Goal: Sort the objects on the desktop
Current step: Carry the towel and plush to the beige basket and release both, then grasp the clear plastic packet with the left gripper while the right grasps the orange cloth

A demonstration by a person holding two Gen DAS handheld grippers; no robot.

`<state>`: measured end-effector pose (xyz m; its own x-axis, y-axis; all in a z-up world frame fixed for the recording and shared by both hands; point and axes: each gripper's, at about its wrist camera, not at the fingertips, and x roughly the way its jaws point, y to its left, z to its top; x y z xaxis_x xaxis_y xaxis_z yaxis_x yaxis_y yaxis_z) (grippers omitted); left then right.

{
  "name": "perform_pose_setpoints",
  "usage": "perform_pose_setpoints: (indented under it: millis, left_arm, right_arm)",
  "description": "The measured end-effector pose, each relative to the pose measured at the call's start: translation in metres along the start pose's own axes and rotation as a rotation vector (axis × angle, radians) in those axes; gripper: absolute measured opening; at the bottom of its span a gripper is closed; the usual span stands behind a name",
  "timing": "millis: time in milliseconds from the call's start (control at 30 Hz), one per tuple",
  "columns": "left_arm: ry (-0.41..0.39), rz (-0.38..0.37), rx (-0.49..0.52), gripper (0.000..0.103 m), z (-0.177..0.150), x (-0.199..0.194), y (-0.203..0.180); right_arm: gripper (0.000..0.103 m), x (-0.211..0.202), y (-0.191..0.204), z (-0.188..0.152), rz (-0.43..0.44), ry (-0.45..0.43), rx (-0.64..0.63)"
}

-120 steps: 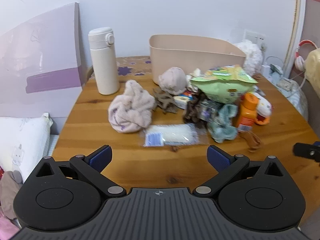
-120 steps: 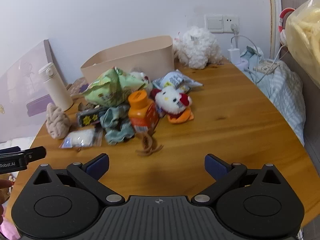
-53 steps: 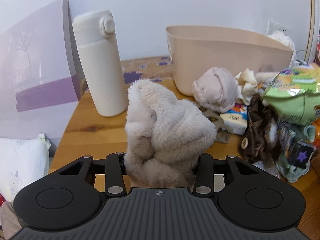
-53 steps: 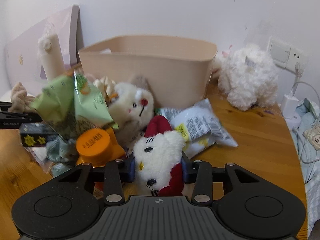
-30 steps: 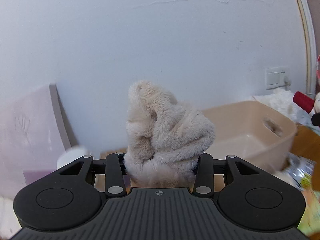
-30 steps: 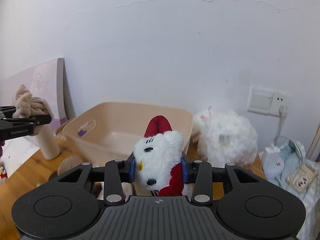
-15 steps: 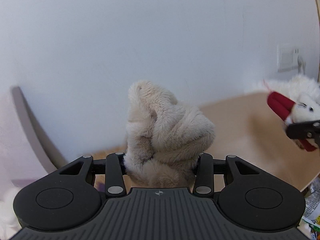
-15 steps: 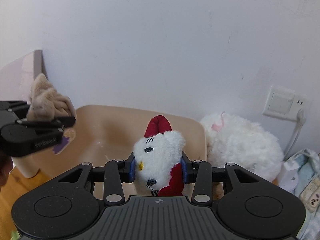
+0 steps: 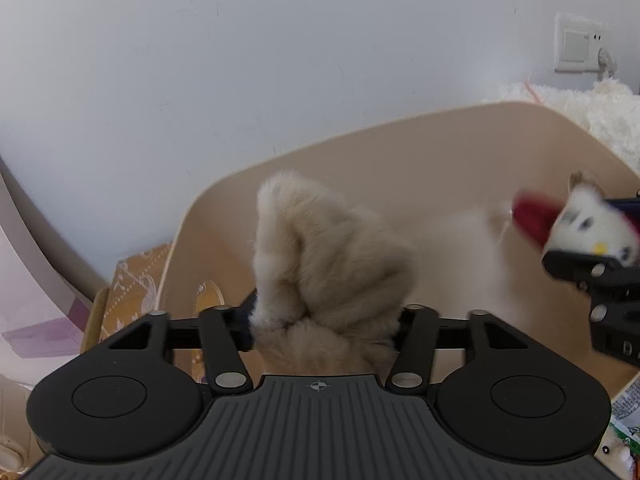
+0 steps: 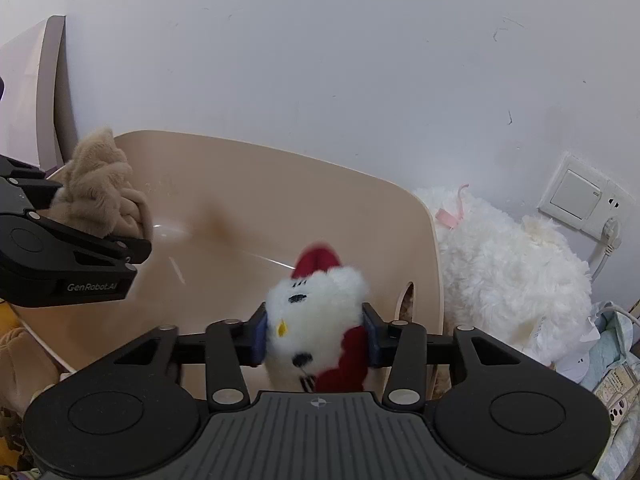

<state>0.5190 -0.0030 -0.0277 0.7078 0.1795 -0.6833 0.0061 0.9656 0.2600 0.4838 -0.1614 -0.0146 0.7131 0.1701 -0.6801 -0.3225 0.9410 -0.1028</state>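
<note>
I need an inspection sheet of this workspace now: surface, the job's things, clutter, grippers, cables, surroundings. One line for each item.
Surface: a strip of wooden table shows left of the bin.
Job's things: beige plastic storage bin, open top, nothing seen inside; beige fluffy cloth bundle and small white plush cat with red bow, both over the bin.
Clutter: green snack packet beside the bin.
Grippers: left gripper and right gripper have just been opening; the bundle and the cat sit between their jaws, contact unclear.
Cables: white plug and cord at the wall socket.
Surroundings: white wall; large white fluffy plush right of the bin; purple-and-white board leaning left.
</note>
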Motion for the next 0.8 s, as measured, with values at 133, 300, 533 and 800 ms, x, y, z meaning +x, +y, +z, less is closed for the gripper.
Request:
perform_pose_setpoints:
  millis: [133, 300, 533, 800]
  left_arm:
    - [-0.058, -0.009, -0.019, 0.081, 0.001, -0.017, -0.001]
    - [-0.101, -0.007, -0.033, 0.084, -0.004, -0.044, 0.004]
    - [-0.134, 0.023, -0.024, 0.084, -0.010, -0.074, 0.011]
    - [-0.157, 0.024, 0.011, 0.084, -0.057, -0.129, 0.039]
  right_arm:
    - [0.085, -0.019, -0.003, -0.002, -0.010, -0.053, 0.014]
    - [0.100, -0.046, -0.007, -0.004, -0.008, -0.104, 0.037]
    - [0.103, -0.091, -0.008, -0.011, -0.029, -0.173, 0.011]
    - [0.103, -0.148, -0.009, -0.050, -0.035, -0.201, -0.026]
